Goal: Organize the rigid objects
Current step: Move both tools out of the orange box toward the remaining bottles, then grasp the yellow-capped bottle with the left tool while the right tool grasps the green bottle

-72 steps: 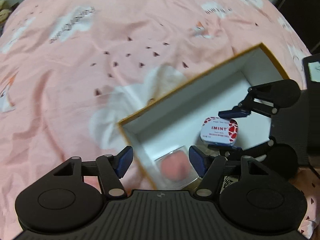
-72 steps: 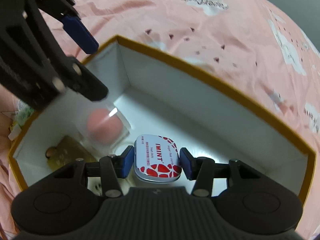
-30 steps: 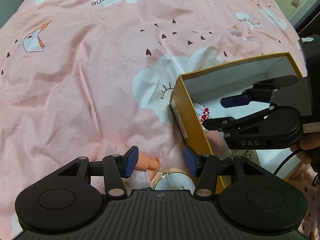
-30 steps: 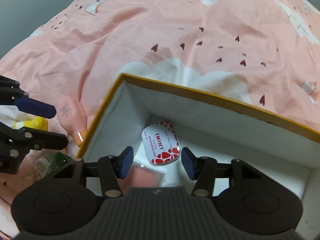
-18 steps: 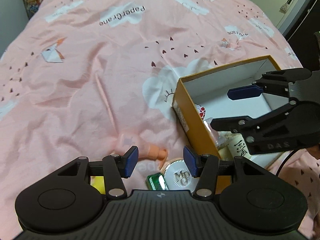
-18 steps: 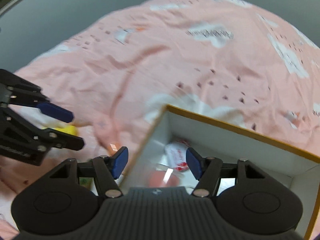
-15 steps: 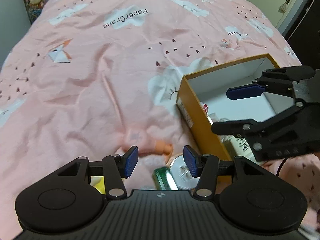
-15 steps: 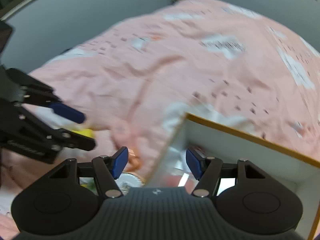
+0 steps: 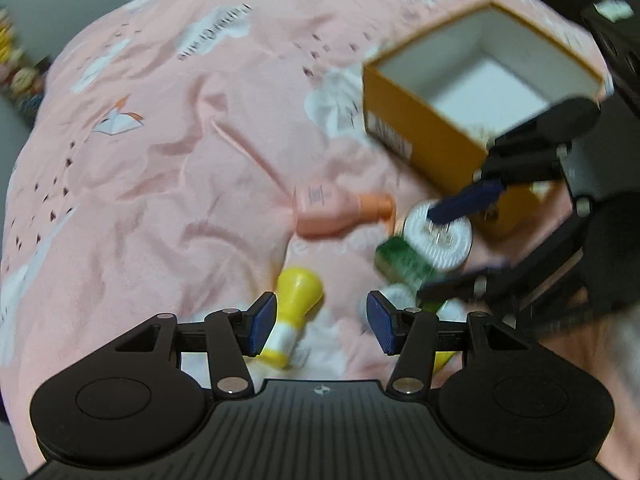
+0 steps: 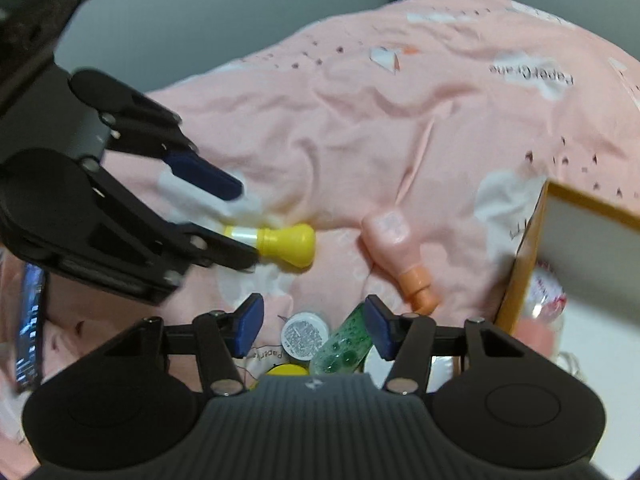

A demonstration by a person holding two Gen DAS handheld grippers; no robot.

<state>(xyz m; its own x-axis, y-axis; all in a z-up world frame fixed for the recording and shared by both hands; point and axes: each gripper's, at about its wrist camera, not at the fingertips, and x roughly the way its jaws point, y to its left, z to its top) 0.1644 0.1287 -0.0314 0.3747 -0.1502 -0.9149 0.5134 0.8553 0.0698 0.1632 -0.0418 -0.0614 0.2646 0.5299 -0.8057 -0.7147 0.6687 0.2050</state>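
My left gripper (image 9: 322, 328) is open and empty just above a yellow bottle (image 9: 294, 300) lying on the pink bedspread; the bottle also shows in the right wrist view (image 10: 286, 244). My right gripper (image 10: 310, 328) is open and empty over a small white round jar (image 10: 305, 335) and a green packet (image 10: 344, 346). A pink bottle with an orange cap (image 9: 336, 210) lies between them, seen too in the right wrist view (image 10: 400, 248). A round white tin (image 9: 438, 236) lies beside the green packet (image 9: 404, 262). The yellow cardboard box (image 9: 424, 128) stands at the right.
The pink bedspread (image 9: 160, 160) with cloud prints covers the whole bed. A grey wall (image 10: 220, 8) lies beyond the bed's far edge. Inside the box (image 10: 524, 264) a red-and-white mint tin (image 10: 546, 296) shows blurred.
Both grippers have pulled back out of the box and swung over the loose items on the bed. The mint tin and the clear case with a pink disc stay in the box.
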